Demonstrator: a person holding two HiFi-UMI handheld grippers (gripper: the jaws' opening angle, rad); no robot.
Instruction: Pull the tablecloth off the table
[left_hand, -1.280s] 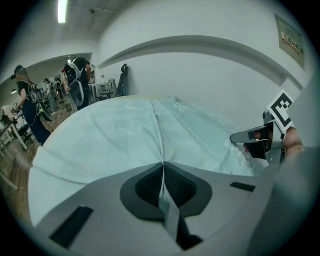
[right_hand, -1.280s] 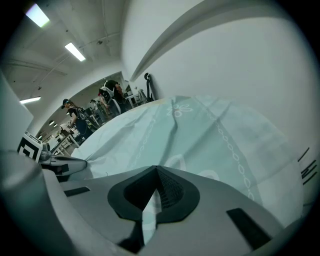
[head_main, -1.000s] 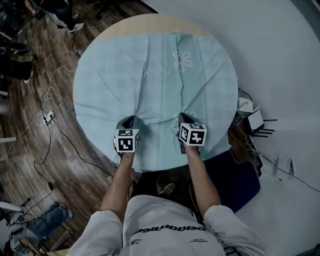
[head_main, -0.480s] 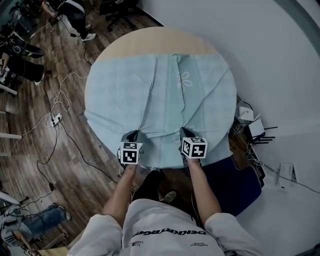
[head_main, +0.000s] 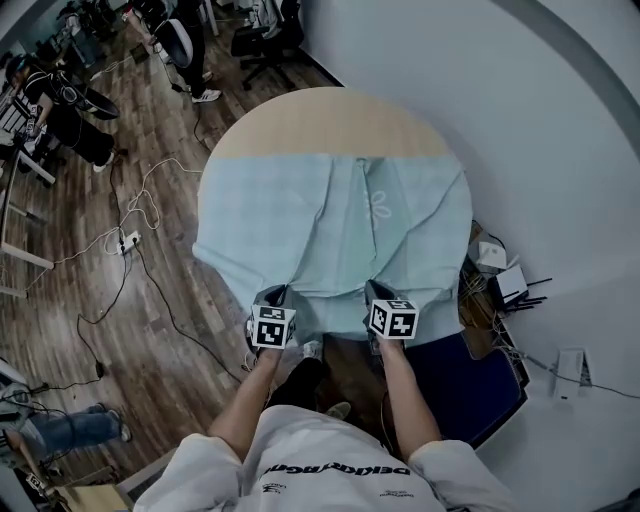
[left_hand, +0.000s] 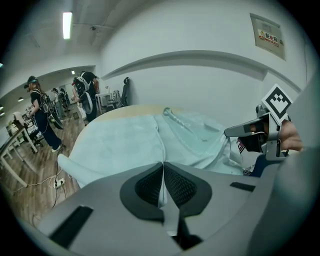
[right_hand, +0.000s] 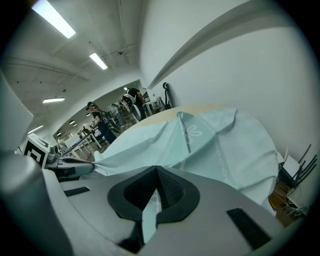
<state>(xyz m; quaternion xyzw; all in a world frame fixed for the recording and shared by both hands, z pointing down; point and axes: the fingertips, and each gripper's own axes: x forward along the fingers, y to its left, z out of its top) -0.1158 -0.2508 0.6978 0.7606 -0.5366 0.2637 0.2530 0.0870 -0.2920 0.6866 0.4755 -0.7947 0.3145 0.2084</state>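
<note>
A pale blue tablecloth (head_main: 330, 225) with a flower print lies over the near part of a round wooden table (head_main: 330, 125), whose far strip is bare. Its near edge hangs off the table's front. My left gripper (head_main: 277, 296) is shut on the cloth's near edge at the left, and a fold of tablecloth (left_hand: 161, 195) runs between its pads. My right gripper (head_main: 375, 291) is shut on the near edge at the right, with tablecloth (right_hand: 150, 210) pinched between its pads. Long creases run from both grips toward the far side.
A curved white wall (head_main: 540, 130) borders the table at the right. Routers and cables (head_main: 505, 280) sit on the floor by the wall, next to a dark blue mat (head_main: 470, 375). Cables (head_main: 130, 240) trail over the wood floor at the left. People (head_main: 60, 110) stand far left.
Both grippers have drawn back toward me with the cloth. The cloth's far edge has slid nearer, baring more wood at the table's far side, and more cloth hangs off the front.
</note>
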